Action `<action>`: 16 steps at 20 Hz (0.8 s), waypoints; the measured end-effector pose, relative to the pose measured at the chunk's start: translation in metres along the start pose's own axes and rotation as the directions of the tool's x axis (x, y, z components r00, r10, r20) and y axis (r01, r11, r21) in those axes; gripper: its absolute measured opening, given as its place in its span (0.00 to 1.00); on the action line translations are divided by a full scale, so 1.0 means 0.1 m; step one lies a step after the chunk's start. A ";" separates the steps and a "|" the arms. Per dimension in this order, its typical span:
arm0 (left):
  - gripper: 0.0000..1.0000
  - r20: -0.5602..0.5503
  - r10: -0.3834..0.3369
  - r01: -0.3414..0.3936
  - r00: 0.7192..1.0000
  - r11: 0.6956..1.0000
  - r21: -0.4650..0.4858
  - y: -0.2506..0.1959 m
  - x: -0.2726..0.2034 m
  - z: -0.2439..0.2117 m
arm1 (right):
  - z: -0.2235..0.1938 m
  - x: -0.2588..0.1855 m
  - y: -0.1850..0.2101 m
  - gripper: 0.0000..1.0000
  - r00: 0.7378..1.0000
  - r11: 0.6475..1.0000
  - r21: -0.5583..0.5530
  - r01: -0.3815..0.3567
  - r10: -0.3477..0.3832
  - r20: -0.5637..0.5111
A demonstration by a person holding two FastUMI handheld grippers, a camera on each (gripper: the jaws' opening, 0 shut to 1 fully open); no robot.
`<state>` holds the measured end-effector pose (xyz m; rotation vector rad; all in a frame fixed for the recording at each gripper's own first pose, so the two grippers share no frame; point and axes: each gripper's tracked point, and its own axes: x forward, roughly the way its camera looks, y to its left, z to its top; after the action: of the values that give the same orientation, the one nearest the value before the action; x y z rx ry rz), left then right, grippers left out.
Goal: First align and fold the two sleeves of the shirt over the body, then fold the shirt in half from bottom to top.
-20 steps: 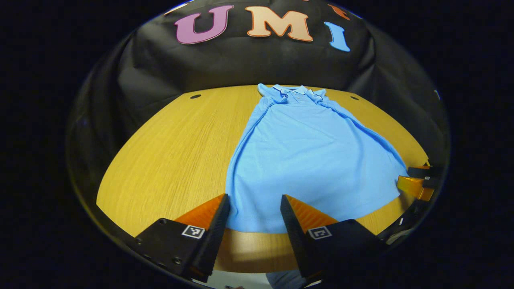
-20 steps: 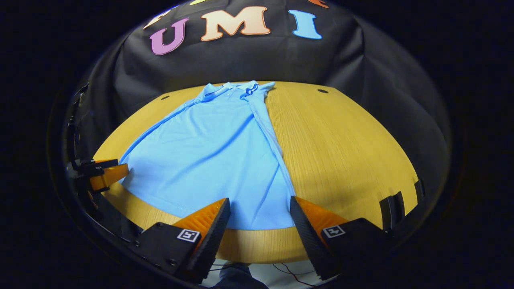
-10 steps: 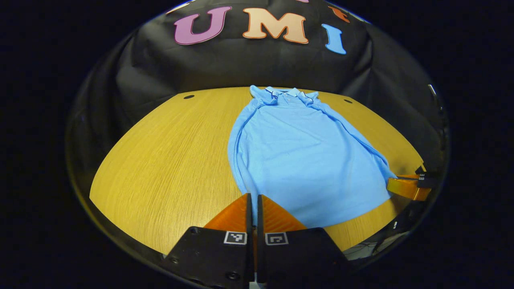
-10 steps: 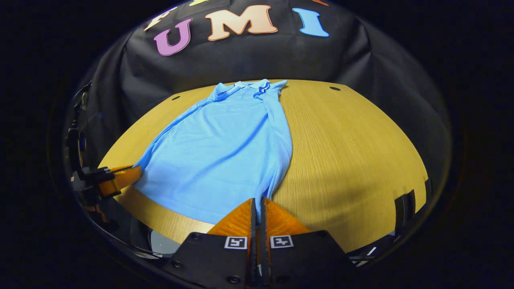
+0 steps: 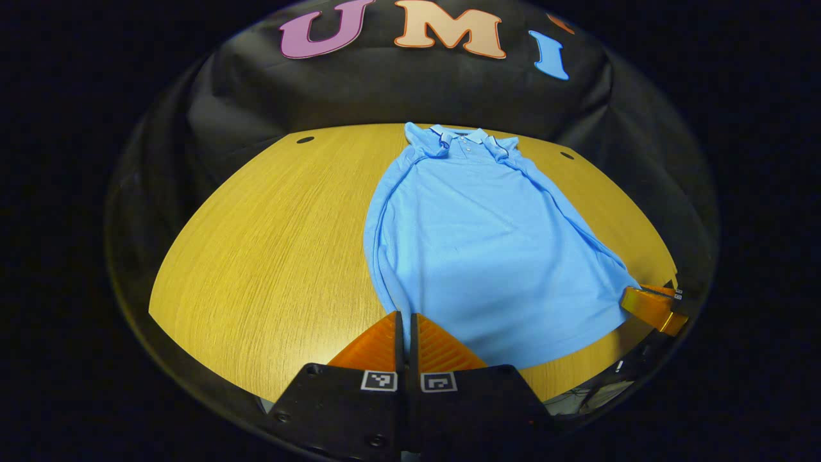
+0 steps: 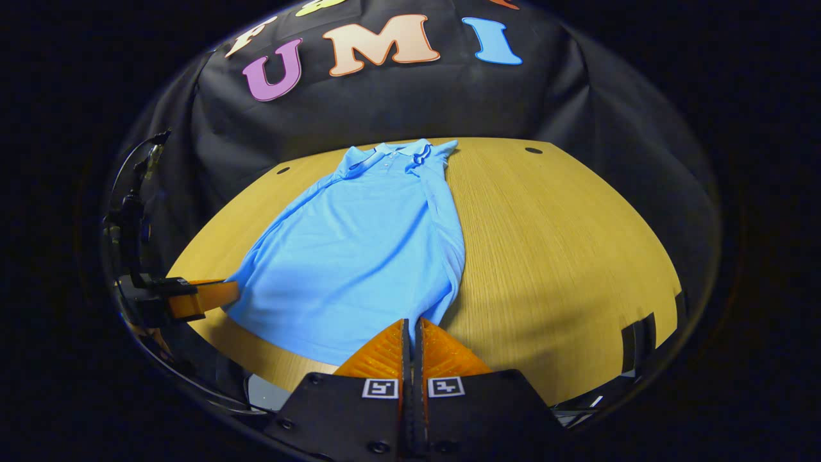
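Hem corners are what I am holding at both ends right now; the light blue short-sleeved polo shirt (image 5: 487,250) is lying flat on the round yellow wooden table (image 5: 269,237), collar (image 5: 463,136) at the far edge toward the black cloth wall, hem at the near edge toward me. I am reading the left gripper (image 5: 403,333) as clamped on the near left corner of the hem, fingers drawn together with cloth running in between them; the right gripper (image 6: 411,340) is doing the same at the near right corner, fingers nearly touching, blue fabric pinched in the slit. In the left gripper view I am seeing the right gripper (image 5: 651,307) again at the far right of the hem; in the right gripper view the left gripper (image 6: 192,298) is sitting at the hem's left end.

Both side edges are showing rolled, doubled cloth running up to the shoulders, so I am judging the sleeves already folded in; the bottom-to-top fold is the step in hand.

What matters is the axis; the shirt's long line is running straight away from both grippers, hem to collar, so the carry is going forward and up along it. Each gripper is nearest its own corner, so I am treating them as a matched pair; uneven travel would skew the fold.
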<state>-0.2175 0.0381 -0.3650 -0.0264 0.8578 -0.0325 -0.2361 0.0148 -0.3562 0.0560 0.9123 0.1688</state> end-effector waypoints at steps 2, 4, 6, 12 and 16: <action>0.00 0.018 -0.006 0.006 1.000 1.000 -0.009 0.01 -0.06 0.15 | 0.14 -0.03 0.00 0.02 1.000 1.000 0.008 -0.004 0.004 0.024; 0.00 0.041 -0.014 0.015 0.999 1.000 -0.015 0.03 -0.08 0.33 | 0.31 -0.02 -0.02 0.03 0.999 1.000 0.022 -0.006 0.005 0.044; 0.00 0.054 -0.024 0.025 0.998 1.000 -0.019 0.03 -0.11 0.48 | 0.51 -0.03 -0.02 0.03 0.997 0.999 0.037 -0.015 0.012 0.071; 0.00 0.106 -0.046 0.047 0.993 0.999 -0.010 0.00 -0.09 0.98 | 1.27 0.01 -0.05 0.02 0.981 1.000 0.030 -0.003 -0.003 0.195; 0.00 0.132 -0.066 0.066 0.989 0.998 0.005 -0.01 0.00 1.34 | 1.67 0.09 -0.06 0.02 0.970 0.999 0.039 0.011 -0.020 0.243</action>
<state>-0.1162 0.0381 -0.2778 -0.0560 0.7242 -0.0925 -0.0981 0.0139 -0.2621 0.1025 0.6708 0.1267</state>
